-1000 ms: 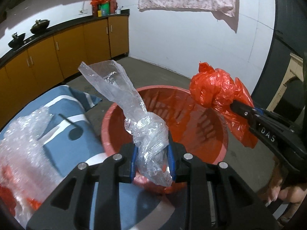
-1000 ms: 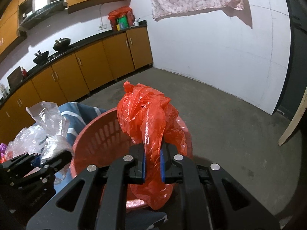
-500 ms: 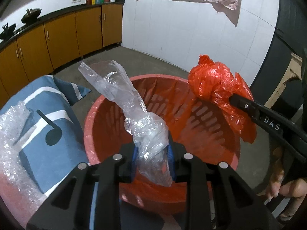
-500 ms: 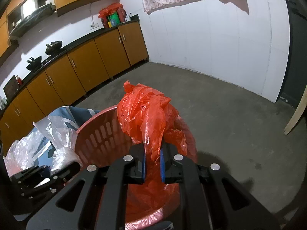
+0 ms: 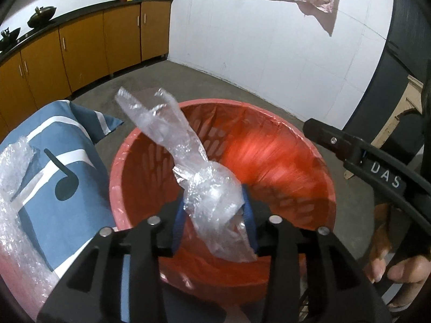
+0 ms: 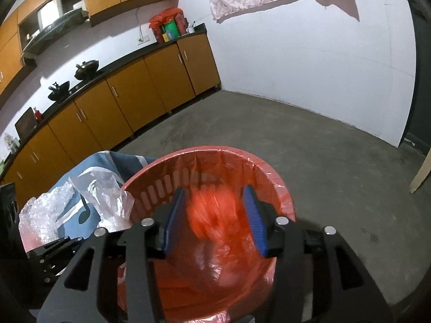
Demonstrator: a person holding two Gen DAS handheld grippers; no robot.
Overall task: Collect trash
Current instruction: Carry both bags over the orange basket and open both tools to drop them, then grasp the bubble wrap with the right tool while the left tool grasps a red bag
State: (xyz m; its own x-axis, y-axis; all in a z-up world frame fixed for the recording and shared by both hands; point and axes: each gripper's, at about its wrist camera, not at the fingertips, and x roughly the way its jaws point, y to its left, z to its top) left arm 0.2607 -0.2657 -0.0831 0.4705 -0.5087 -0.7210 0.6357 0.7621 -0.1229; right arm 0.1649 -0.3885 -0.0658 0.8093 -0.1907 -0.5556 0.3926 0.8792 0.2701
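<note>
A knotted clear plastic bag stands upright between the blue pads of my left gripper. Its jaws are opening, and the pads still touch the bag's sides. Beneath it is a red slotted basket lined with a red bag. In the right wrist view my right gripper hangs over the same basket. Its jaws are opening and stand well apart. The crumpled red plastic bag is a blurred streak falling between them, clear of both pads. From the left wrist view the same red bag streaks down into the basket.
Left of the basket lies a blue cloth with a music note, with bubble wrap on it. Orange cabinets run along the far left wall. A hand grips the right tool. Bare concrete floor lies beyond the basket.
The right jaws have sprung apart and the red bag has left them, dropping into the basket. The left jaws have widened slightly around the clear bag. The left gripper came over the basket earlier.
</note>
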